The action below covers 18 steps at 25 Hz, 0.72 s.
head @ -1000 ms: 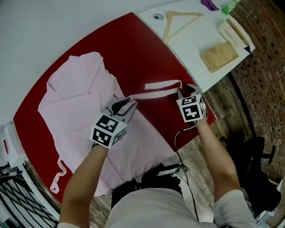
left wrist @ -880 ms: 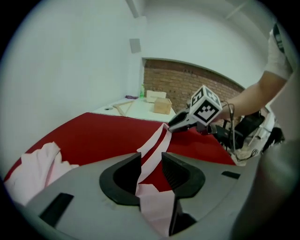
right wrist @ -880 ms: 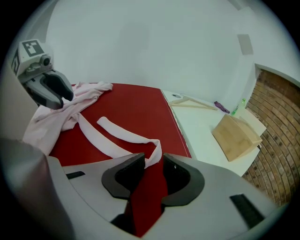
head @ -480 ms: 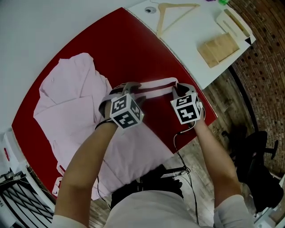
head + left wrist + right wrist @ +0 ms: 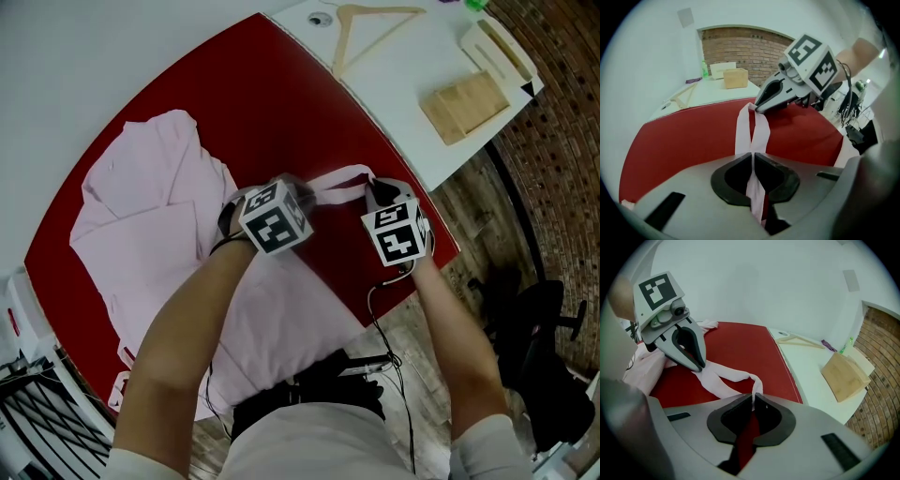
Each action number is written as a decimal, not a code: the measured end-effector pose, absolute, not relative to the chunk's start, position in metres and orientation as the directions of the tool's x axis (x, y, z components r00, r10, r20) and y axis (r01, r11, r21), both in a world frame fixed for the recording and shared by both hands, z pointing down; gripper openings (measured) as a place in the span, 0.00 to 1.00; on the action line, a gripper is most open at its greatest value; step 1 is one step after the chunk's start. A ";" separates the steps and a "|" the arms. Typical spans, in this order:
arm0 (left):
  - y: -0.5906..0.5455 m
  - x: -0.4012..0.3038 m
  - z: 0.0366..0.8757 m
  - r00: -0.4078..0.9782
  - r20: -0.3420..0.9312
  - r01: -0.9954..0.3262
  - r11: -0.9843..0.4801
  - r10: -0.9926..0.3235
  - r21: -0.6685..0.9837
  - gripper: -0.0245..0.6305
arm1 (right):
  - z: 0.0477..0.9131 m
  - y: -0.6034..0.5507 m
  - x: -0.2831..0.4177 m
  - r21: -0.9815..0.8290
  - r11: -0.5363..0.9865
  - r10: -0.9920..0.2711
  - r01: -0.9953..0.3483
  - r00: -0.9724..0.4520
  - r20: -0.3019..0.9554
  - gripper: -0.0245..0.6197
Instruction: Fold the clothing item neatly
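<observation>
A pale pink garment (image 5: 141, 234) lies spread on the red table cover (image 5: 281, 84). Its long pink strap (image 5: 337, 178) runs doubled between my two grippers. In the left gripper view the strap (image 5: 759, 131) passes into my left gripper (image 5: 753, 154), whose jaws are closing and pinch it. My right gripper (image 5: 753, 397) is closing too, its tips nipping the folded end of the strap (image 5: 726, 378). In the head view the left gripper (image 5: 298, 183) and the right gripper (image 5: 373, 185) sit close together near the cover's right edge.
A white table (image 5: 412, 66) adjoins the red cover at the far right, carrying a wooden hanger (image 5: 370, 23), a wooden block (image 5: 464, 105) and a pale tray (image 5: 497, 52). A cable (image 5: 375, 300) hangs off the near edge. A black chair (image 5: 534, 309) stands on the floor.
My left gripper moved right from the garment to the strap and closed on it. The right gripper stayed at the strap's end and closed. The strap now lies doubled and shorter.
</observation>
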State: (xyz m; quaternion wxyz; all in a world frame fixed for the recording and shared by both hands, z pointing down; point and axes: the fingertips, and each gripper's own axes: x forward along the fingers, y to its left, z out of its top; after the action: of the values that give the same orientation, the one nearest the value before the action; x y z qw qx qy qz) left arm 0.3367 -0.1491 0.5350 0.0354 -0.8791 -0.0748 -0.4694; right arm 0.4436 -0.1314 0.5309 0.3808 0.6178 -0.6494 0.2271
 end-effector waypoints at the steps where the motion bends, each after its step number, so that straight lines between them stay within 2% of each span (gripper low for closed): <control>1: -0.150 0.336 0.534 0.550 0.830 0.149 -0.989 0.088 0.006 0.07 | 0.529 -0.132 0.443 0.177 0.133 -0.634 -0.975 0.054 0.771 0.08; 9: -0.166 0.312 0.492 0.664 0.748 -0.046 -0.999 -0.017 0.019 0.07 | 0.485 -0.138 0.425 0.194 0.151 -0.719 -0.969 0.027 0.694 0.08; 18: -0.179 0.235 0.429 0.756 0.611 -0.342 -0.937 -0.233 0.067 0.07 | 0.410 -0.165 0.354 0.201 0.224 -0.821 -0.954 -0.074 0.566 0.08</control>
State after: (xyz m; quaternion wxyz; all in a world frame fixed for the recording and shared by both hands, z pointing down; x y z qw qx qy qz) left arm 0.2353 -0.1791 0.4286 -0.0874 -0.9330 0.1540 -0.3132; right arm 0.3539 -0.1652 0.4104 0.2962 0.6128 -0.7241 0.1115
